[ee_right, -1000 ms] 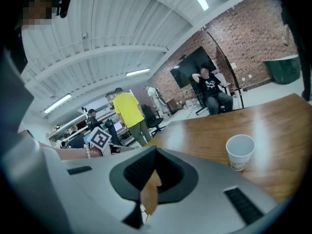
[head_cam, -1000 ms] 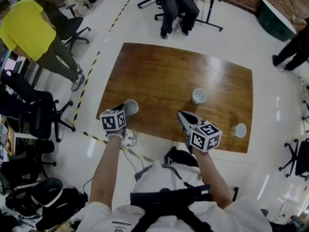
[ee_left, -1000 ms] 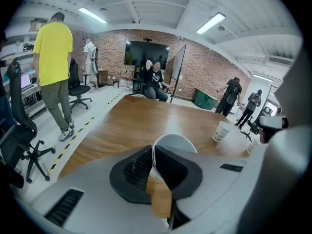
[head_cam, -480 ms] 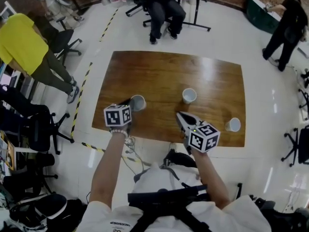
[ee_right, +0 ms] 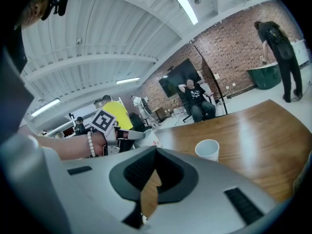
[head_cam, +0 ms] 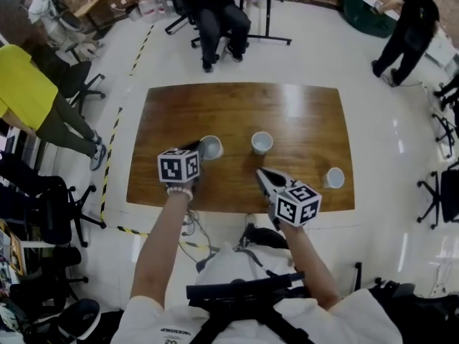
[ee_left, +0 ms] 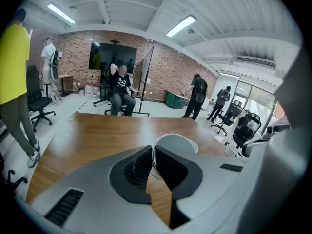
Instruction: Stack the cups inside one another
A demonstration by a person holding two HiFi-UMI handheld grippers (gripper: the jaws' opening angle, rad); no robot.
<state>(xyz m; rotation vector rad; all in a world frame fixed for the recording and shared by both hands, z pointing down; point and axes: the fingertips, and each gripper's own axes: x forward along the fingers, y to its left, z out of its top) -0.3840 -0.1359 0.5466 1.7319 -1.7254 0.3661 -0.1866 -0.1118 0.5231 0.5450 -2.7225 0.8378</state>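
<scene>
Brown wooden table, glossy top, on a pale floor. Three white paper cups on or over it.

Left gripper: jaws narrow, clamped on the wall of the first cup. One pad sits inside the rim, the other outside. The cup is tilted, with its mouth facing away from the gripper. In the head view it lies over the left half of the table, just ahead of the marker cube. Whether its base touches the wood cannot be told.

Right gripper: jaws together at the tips, nothing between them. It hangs over the near edge of the table, pointing toward the middle.

Second cup: upright, mouth up, near the centre of the table. It stands to the right of the held cup, near it but apart, and ahead of the right gripper.

Third cup: upright near the right end, close to the near edge, well apart from the other two.

Surroundings: a seated person in dark clothes beyond the far edge, a person in a yellow shirt to the left, and another person in black at the far right. Office chairs stand at the left.
</scene>
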